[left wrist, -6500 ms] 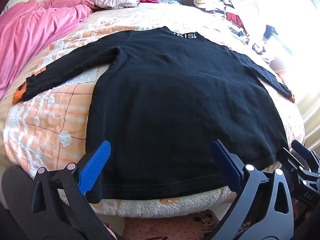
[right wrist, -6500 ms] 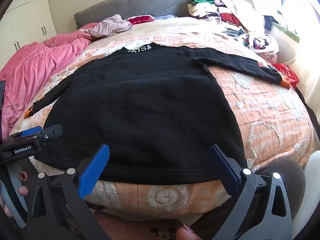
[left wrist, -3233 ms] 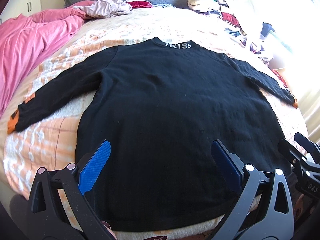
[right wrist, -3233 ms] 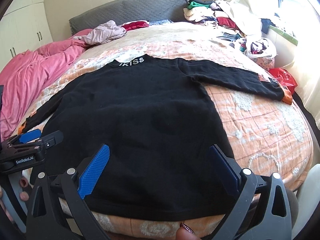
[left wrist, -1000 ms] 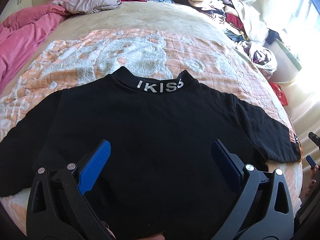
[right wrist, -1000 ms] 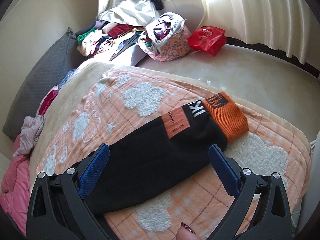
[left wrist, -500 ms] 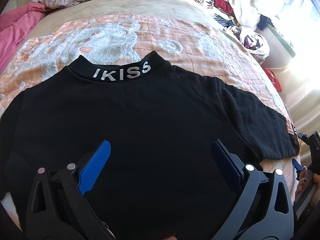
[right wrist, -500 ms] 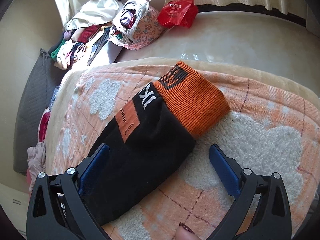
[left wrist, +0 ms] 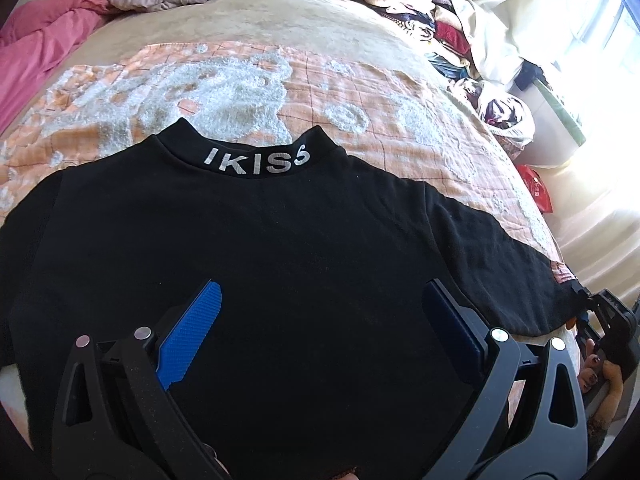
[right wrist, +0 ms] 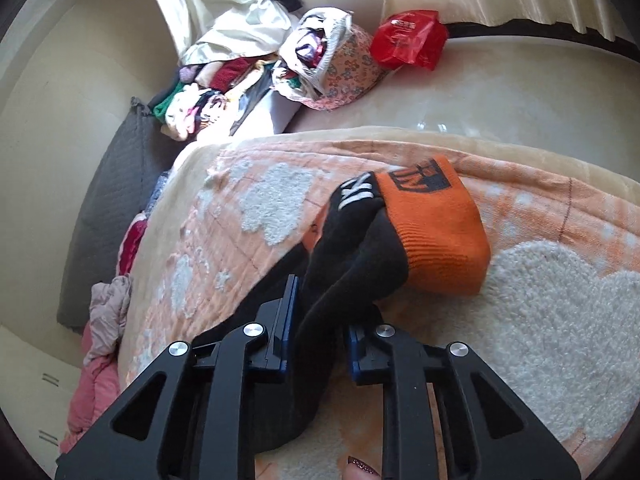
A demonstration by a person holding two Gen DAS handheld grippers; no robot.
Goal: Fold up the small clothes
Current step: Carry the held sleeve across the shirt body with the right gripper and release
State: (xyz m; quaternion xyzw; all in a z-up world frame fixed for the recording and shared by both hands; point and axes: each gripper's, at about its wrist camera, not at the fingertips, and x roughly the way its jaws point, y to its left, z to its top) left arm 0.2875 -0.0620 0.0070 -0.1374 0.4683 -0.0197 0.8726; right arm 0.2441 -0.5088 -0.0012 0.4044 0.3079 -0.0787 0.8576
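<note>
Your right claw [right wrist: 318, 320] just closed on the black sleeve [right wrist: 344, 256] – soft, floppy knit, orange cuff [right wrist: 436, 232] at 1 o'clock; left claw [left wrist: 320, 328] wide open.

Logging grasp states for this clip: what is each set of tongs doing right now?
Left tongs: open, over the black top, holding nothing.
Right tongs: jaws have just been closing; shut on the sleeve near its orange cuff.
</note>
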